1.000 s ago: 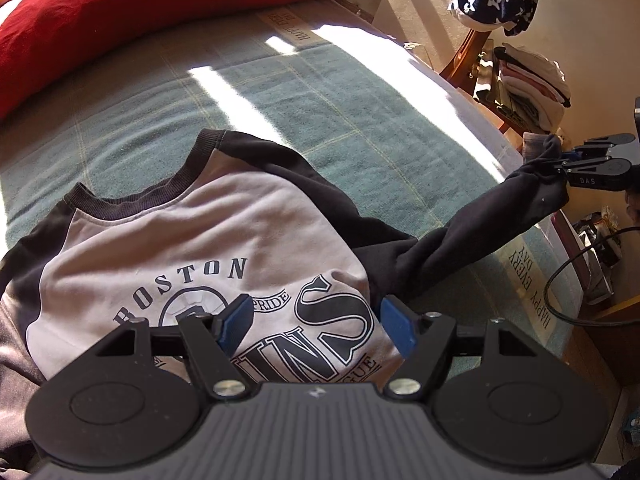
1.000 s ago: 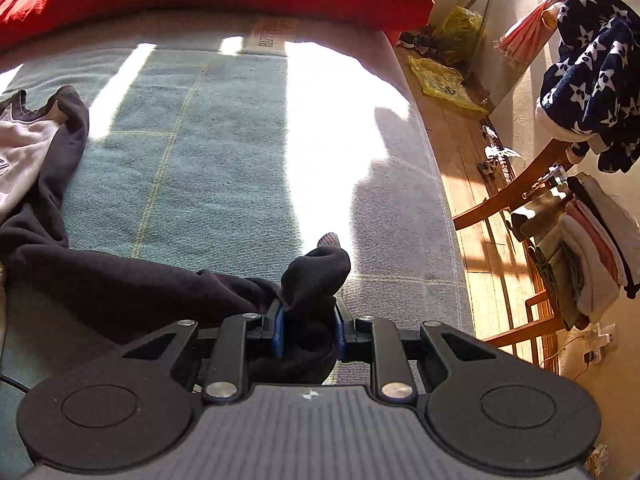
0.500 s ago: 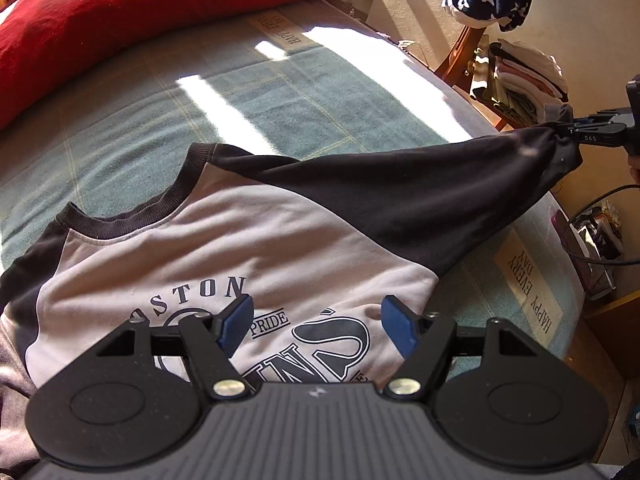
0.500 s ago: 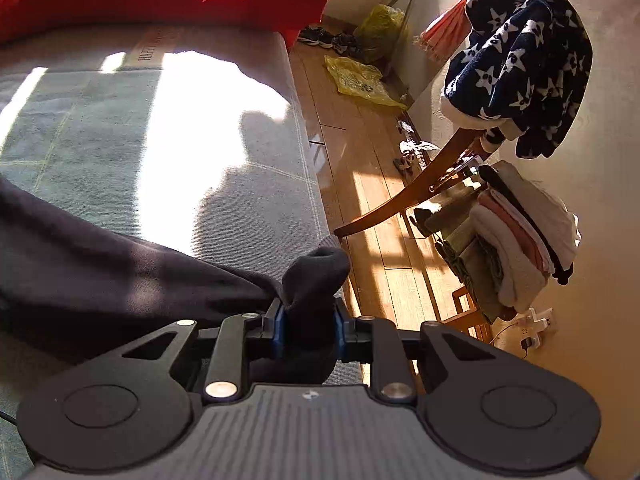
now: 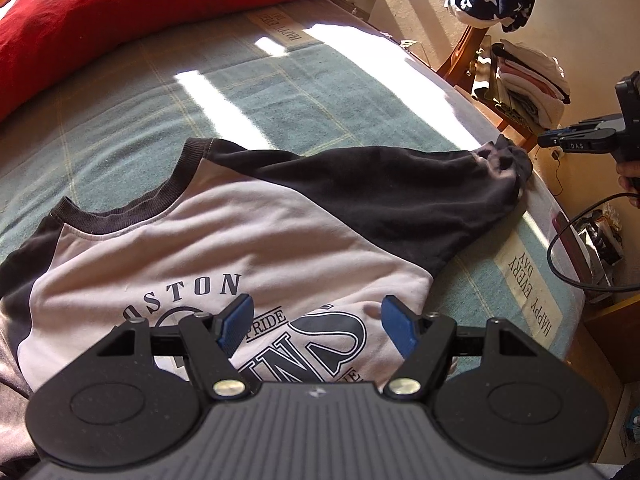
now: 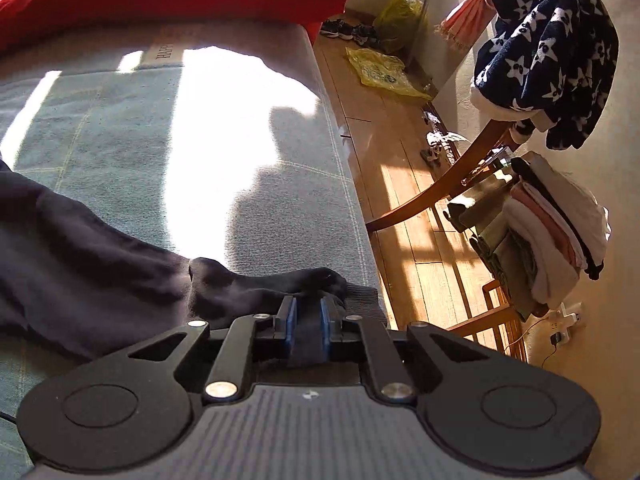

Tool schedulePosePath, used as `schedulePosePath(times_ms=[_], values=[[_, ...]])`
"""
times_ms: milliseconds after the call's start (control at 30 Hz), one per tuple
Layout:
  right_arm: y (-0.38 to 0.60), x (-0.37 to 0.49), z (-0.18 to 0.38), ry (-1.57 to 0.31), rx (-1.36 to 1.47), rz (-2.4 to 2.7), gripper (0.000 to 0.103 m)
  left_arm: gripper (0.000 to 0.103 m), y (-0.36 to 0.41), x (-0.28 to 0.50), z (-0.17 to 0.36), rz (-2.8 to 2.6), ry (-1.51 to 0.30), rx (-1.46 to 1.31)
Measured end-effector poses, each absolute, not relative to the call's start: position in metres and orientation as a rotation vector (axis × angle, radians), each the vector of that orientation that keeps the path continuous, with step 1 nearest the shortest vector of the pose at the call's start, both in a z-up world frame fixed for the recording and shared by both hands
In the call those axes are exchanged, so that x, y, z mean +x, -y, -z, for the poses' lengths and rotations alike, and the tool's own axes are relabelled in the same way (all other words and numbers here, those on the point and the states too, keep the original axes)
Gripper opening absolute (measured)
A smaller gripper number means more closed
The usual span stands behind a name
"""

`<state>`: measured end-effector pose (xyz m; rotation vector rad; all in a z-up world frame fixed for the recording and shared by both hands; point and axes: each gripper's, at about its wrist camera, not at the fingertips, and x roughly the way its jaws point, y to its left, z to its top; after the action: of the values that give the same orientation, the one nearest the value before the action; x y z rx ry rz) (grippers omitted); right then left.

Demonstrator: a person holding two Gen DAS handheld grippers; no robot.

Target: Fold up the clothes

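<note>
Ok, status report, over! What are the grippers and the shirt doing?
Left gripper open, above the shirt print. Right gripper closing at the sleeve cuff, cloth maybe between fingers. That sleeve lies flat on the bed. Nothing in the way.

Left tool (image 5: pixel 316 322) hangs over the shirt (image 5: pixel 224 240), blue pads wide apart, nothing between them. Shirt lies face up on the teal bed cover (image 5: pixel 280 92): pale body, dark collar, "BOSTON" print partly visible. Dark sleeve (image 5: pixel 400 192) stretched out toward the bed's right edge, cuff bunched there. Right tool (image 5: pixel 546 141) just beyond the cuff, apart from it. Red pillow (image 5: pixel 140 8) at the head. Folded clothes (image 5: pixel 528 84) stacked on a chair beyond.
</note>
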<state>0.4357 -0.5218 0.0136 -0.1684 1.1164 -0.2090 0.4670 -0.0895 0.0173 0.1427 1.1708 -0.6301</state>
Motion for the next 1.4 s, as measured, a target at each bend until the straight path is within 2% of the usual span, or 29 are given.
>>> schedulePosePath(times_ms=[300, 767, 900, 1100, 1267, 1400], values=[[0.465, 0.466, 0.009, -1.102, -0.097, -0.114, 0.02, 0.072, 0.084, 0.471, -0.011, 0.599, -1.176, 0.118], [0.336, 0.598, 0.026, -0.978, -0.002, -0.604, 0.02, 0.072, 0.046, 0.479, -0.001, 0.466, -1.165, 0.006], [0.299, 0.594, 0.041, -1.019, -0.008, -0.73, 0.02, 0.072, 0.033, 0.482, 0.003, 0.442, -1.162, -0.031], [0.276, 0.546, 0.065, -1.176, -0.034, -0.807, 0.022, 0.072, 0.02, 0.493, 0.011, 0.432, -1.164, -0.059], [0.276, 0.51, 0.064, -1.281, -0.001, -0.852, 0.023, 0.072, 0.019, 0.509, 0.023, 0.452, -1.154, -0.083], [0.279, 0.519, 0.051, -1.256, 0.004, -0.836, 0.023, 0.072, 0.021, 0.513, 0.046, 0.476, -1.215, -0.095]])
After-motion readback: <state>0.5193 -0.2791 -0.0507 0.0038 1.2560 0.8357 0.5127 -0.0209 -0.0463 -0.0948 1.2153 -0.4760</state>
